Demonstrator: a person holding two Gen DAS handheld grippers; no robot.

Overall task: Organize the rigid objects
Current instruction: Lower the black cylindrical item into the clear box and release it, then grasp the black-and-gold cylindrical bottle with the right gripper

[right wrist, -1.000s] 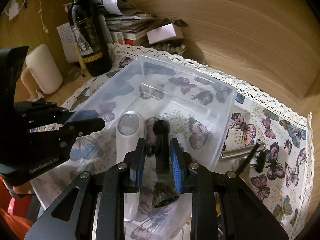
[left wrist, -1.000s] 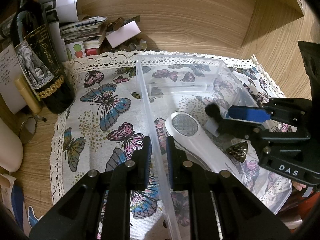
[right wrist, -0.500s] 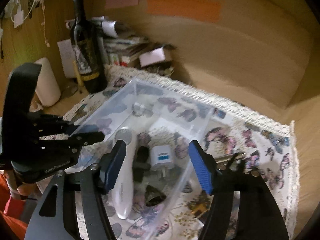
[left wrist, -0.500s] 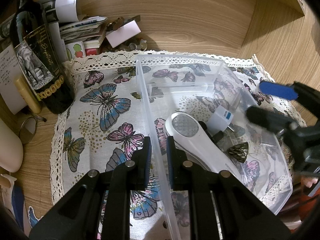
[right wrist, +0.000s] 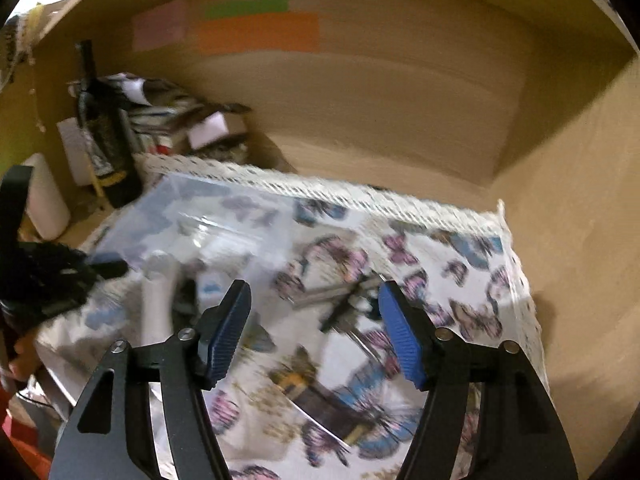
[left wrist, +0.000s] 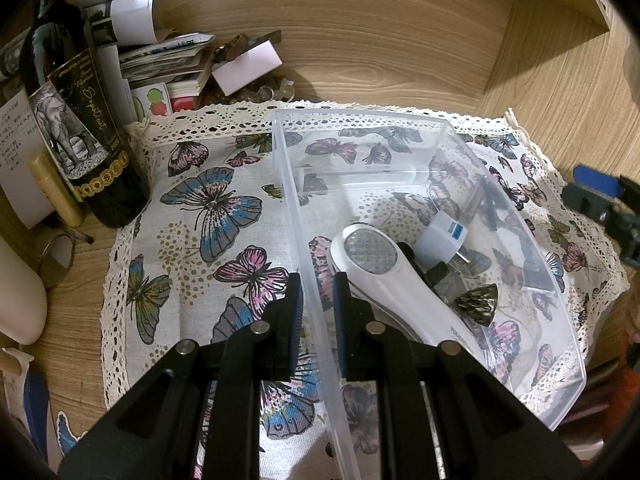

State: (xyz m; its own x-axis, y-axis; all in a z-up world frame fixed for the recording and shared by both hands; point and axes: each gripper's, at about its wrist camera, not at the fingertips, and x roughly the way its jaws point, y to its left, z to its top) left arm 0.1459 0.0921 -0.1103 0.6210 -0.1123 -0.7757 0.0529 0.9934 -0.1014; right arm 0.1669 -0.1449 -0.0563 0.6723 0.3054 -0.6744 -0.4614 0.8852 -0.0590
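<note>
A clear plastic bin [left wrist: 560, 300] sits on a butterfly-print cloth [left wrist: 208, 208]. Inside lie a white handheld device [left wrist: 384, 276], a white plug adapter [left wrist: 440, 236], a small black piece [left wrist: 434, 272] and a dark patterned clip [left wrist: 478, 304]. My left gripper [left wrist: 317, 304] is shut on the bin's left wall [left wrist: 296, 208]. My right gripper [right wrist: 314, 332] is open and empty, raised to the right of the bin [right wrist: 208, 216]; it shows at the right edge of the left wrist view [left wrist: 600, 196]. Metal and black tools [right wrist: 344, 300] lie blurred on the cloth beyond its fingers.
A dark wine bottle [left wrist: 76, 120] stands at the back left, with stacked papers and boxes [left wrist: 168, 64] behind it. A white rounded object [left wrist: 16, 300] and a small round mirror [left wrist: 56, 260] lie at the left. Wooden walls [left wrist: 360, 40] close the back and right.
My right gripper opened, dropped the black piece and adapter into the bin, then rose and swung right, out over the cloth. My left gripper kept its hold on the bin wall.
</note>
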